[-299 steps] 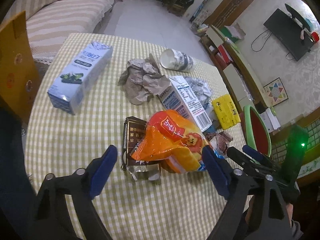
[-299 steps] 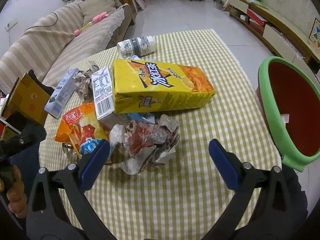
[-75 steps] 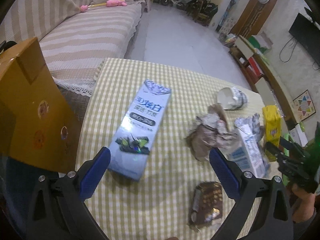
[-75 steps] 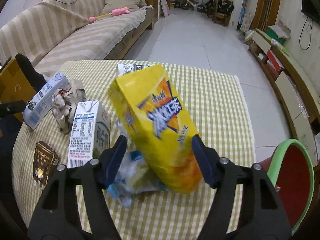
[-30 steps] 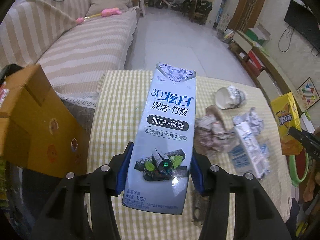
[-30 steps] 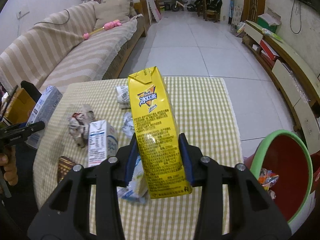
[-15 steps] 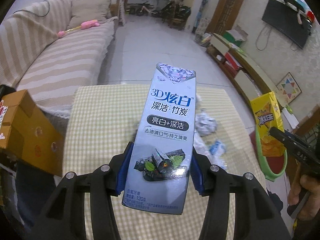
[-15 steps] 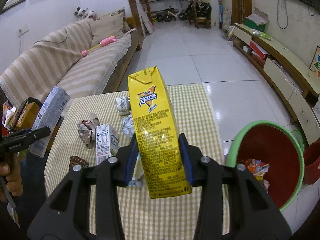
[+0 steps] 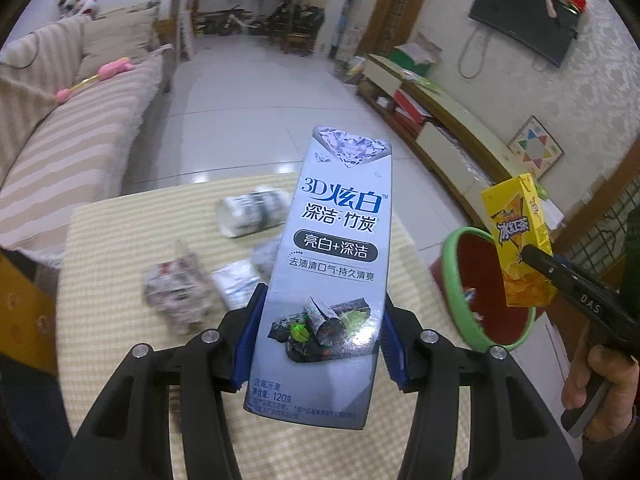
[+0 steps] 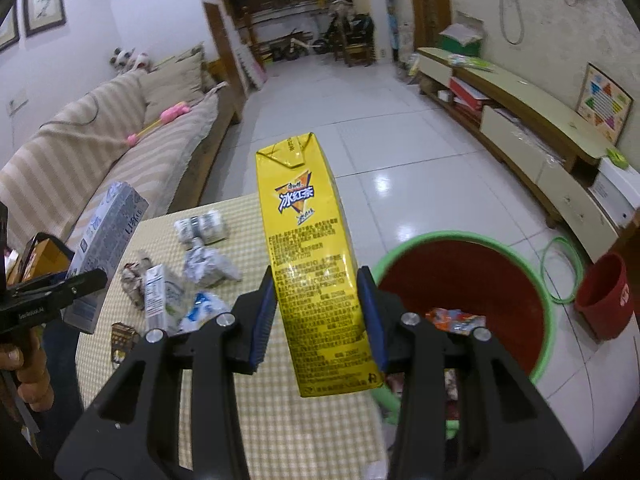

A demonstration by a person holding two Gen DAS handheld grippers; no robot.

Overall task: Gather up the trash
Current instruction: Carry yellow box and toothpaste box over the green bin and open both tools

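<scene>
Checked cloth covers the desk (image 9: 120,232) in a living room with a striped sofa (image 10: 80,152) behind. Raised above the desk, the left hand-held gripper (image 9: 320,340) clamps a grey toothpaste box (image 9: 332,264), its long axis pointing away from the camera. To the right, the right hand-held gripper (image 10: 316,312) is lifted at the desk's edge, pinching a yellow tea carton (image 10: 316,256) by its lower half, beside the green-rimmed red bin (image 10: 500,280). Crumpled paper (image 10: 208,264), a milk carton (image 10: 160,296) and a paper cup (image 10: 200,224) lie on the desk.
</scene>
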